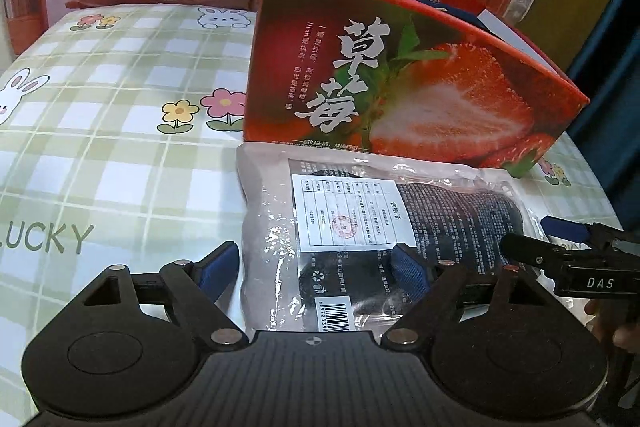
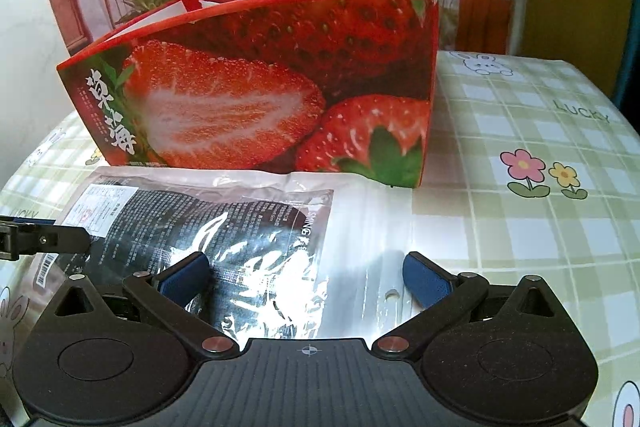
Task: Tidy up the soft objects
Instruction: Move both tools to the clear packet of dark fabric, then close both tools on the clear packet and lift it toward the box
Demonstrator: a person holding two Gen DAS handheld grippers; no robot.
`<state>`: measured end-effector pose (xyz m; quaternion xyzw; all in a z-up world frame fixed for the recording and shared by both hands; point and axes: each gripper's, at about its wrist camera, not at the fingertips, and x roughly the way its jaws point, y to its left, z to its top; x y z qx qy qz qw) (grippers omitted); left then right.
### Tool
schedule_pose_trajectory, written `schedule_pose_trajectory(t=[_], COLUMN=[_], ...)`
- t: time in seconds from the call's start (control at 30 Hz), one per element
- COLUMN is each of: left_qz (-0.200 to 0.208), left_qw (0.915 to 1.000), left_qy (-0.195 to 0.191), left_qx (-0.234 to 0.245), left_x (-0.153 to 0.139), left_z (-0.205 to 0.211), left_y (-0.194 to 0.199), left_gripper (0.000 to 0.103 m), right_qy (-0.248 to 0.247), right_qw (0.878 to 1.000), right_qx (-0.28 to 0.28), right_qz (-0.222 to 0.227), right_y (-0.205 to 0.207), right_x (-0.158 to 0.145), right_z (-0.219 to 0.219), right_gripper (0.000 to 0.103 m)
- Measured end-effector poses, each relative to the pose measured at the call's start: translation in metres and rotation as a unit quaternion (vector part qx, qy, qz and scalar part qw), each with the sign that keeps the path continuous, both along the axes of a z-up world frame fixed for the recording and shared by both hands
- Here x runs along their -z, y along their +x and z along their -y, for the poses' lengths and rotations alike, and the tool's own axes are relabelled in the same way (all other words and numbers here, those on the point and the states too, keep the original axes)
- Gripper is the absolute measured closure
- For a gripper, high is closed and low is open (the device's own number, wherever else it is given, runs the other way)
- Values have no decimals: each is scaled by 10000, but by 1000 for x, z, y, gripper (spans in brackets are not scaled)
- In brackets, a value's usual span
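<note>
Green-check tablecloth with bunnies, flowers and "LUCKY" print covers the table; behind it hangs a backdrop picturing potted plants and a chair.

Strawberry box stands upright at the back, top open. Inside it: something white near the left end and a dark blue-and-white flat item toward the right end, both only partly visible over the rim, so can't say what they are. From the right wrist view the same box shows its long printed side, with a white edge poking up at its right corner.

Pouch, clear plastic with a dark fabric item inside plus a white label and barcode, lies flat on the cloth just in front of the box, its far edge at or touching the box base. Right wrist view shows the pouch with a clear empty strip and a hang hole at its right end.

Left gripper is spread wide over the near left part of the pouch, one blue pad off its left edge, the other over the dark part; nothing pinched. Right gripper is also spread wide, straddling the right part of the pouch, pads not pressing it. Each gripper's tip shows in the other's view.
</note>
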<state>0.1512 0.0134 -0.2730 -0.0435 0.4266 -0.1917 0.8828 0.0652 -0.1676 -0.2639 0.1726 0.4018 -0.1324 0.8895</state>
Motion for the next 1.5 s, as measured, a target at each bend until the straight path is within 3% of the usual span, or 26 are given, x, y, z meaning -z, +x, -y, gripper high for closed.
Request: schedule_pose_trajectory(t=[0.27, 0.37, 0.53, 0.8, 0.9, 1.5], left_qz=[-66, -123, -136, -262, -264, 237], left_qw=[9998, 9995, 9993, 9987, 9987, 9960], left_qy=[-58, -168, -206, -421, -422, -848], left_qx=[183, 219, 282, 147, 147, 145], left_x=[-3, -4, -5, -4, -6, -45], left_z=[5, 3, 1, -6, -4, -25], left_y=[-7, -7, -10, -11, -13, -31], left_gripper=[27, 35, 37, 42, 43, 44], right_qy=[44, 133, 197, 382, 399, 252], right_qw=[9996, 9988, 9979, 9983, 9982, 9964], right_qx=[-285, -475, -614, -437, -434, -562], right_qz=[14, 52, 60, 97, 78, 581], right_y=[0, 1, 2, -5, -9, -17], right_x=[-1, -2, -8, -18, -19, -64], right_z=[-10, -15, -19, 3, 5, -4], right_gripper=[0, 2, 13, 48, 54, 57])
